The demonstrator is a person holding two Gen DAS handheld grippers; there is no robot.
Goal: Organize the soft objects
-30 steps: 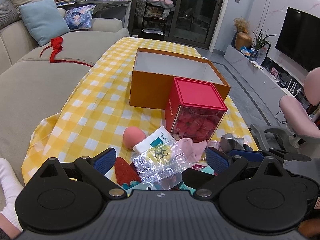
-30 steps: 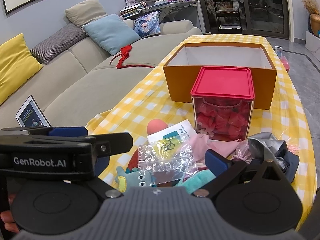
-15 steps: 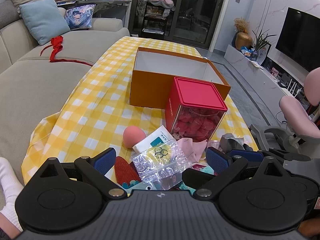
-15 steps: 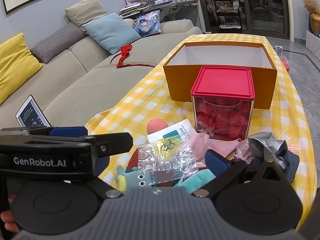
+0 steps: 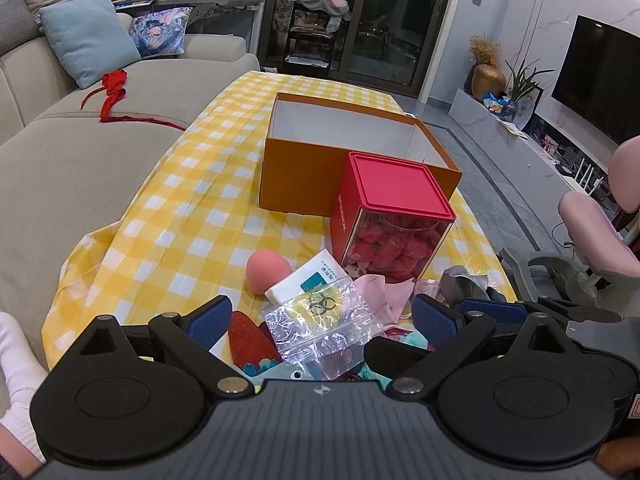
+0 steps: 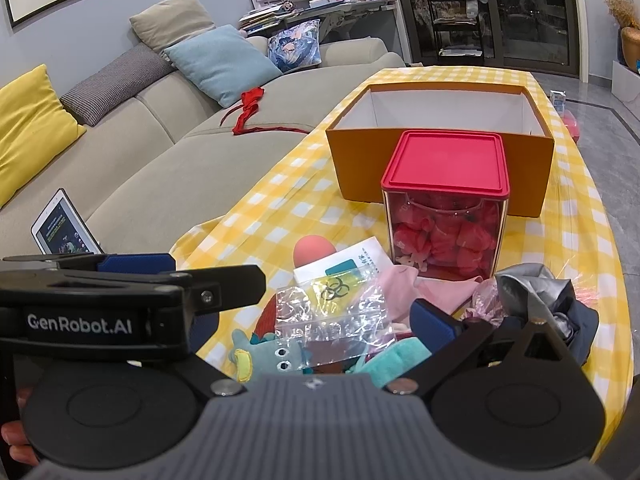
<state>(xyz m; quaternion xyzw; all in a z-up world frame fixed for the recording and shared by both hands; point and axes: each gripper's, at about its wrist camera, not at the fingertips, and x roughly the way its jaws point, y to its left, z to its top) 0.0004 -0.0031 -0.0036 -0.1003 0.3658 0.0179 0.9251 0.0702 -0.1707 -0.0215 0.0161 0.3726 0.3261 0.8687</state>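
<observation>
Here we see our left gripper (image 5: 320, 320) spread wide and empty above the near pile; our right gripper (image 6: 320, 320) gapes too, holding nothing, its left finger hidden behind the left tool. From left: pink sponge (image 5: 267, 272), tissue pack (image 5: 308, 280), clear plastic bag (image 5: 320, 328) covering a teal plush (image 6: 276, 356), pink cloth (image 6: 416, 288), grey fabric (image 6: 528, 292). Behind stand the red-lidded container (image 5: 396, 216) and open orange box (image 5: 312, 168).

A jumbled pile of soft objects (image 5: 360, 308) lies low in the frame; the empty orange box (image 5: 320, 176) sits open above.
</observation>
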